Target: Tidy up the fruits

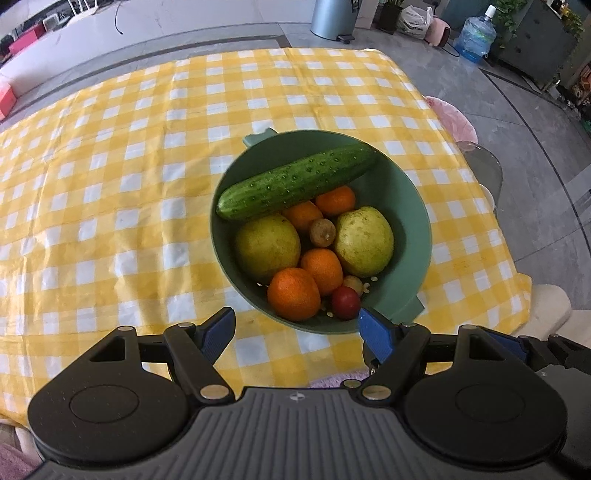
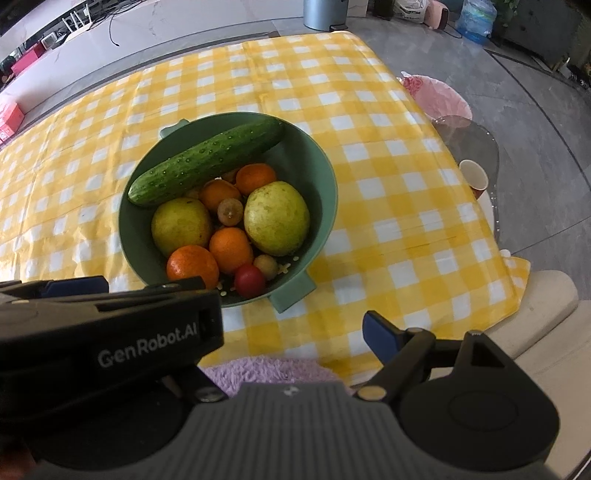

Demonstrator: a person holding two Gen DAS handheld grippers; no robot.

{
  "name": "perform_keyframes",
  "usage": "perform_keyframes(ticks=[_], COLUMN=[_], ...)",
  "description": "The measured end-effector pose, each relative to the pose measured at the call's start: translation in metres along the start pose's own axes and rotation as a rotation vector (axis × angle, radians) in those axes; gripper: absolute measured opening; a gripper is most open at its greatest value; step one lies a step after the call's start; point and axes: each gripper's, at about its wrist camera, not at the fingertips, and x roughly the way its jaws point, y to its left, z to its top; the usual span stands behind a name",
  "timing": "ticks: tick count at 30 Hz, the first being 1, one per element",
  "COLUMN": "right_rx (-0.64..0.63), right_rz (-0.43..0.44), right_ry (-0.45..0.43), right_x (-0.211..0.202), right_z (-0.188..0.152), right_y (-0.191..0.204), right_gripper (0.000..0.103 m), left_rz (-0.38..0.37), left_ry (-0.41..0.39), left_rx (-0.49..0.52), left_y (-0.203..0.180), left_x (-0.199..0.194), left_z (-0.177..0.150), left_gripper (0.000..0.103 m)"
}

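A green colander bowl point(image 1: 410, 221) point(image 2: 317, 173) stands on the yellow checked tablecloth point(image 1: 110, 184). A cucumber point(image 1: 295, 181) point(image 2: 207, 164) lies across its far side. Below it sit two yellow-green pears point(image 1: 267, 245) point(image 1: 364, 240), several oranges point(image 1: 293, 293), a small red fruit point(image 1: 345, 302) point(image 2: 250, 280) and a small brown fruit point(image 1: 322, 232). My left gripper point(image 1: 297, 332) hangs open over the bowl's near rim, with nothing held. My right gripper point(image 2: 295, 332) is open over bare cloth to the right of the bowl. Its left finger is hidden behind the left gripper's black body point(image 2: 147, 347).
A glass side table at the right carries a pink plate point(image 2: 436, 96) and a paper cup point(image 2: 474, 175). The table's right edge runs close by. Purple fluffy fabric point(image 2: 258, 369) lies under the grippers. A bin point(image 1: 334, 16) and a water jug point(image 1: 474, 37) stand on the floor beyond.
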Motion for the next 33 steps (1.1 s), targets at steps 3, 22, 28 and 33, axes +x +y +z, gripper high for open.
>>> perform_keyframes(ticks=[3,22,28,33], right_rx=[0.012,0.005,0.004,0.005], right_rz=[0.012,0.015,0.012,0.002], right_ry=[0.000,-0.003,-0.001,0.003], right_x=[0.0025,0.0003,-0.0017,-0.0034], right_z=[0.0005,0.0013,0.0000,-0.0011], right_y=[-0.0001,0.0006,-0.0007,-0.0031], right_gripper=[0.082,0.082,0.082,0.082], left_rz=[0.004,0.010,0.001,-0.010], left_ry=[-0.003,-0.018,-0.014,-0.006], left_rx=[0.001,0.017,0.019,0.030], left_y=[0.0008,0.0004,-0.0006,-0.0034], left_x=[0.0012,-0.0014,-0.0031,-0.0032], left_z=[0.0010,0.0010,0.0002,-0.0002], left_gripper=[0.089,0.089,0.089,0.089])
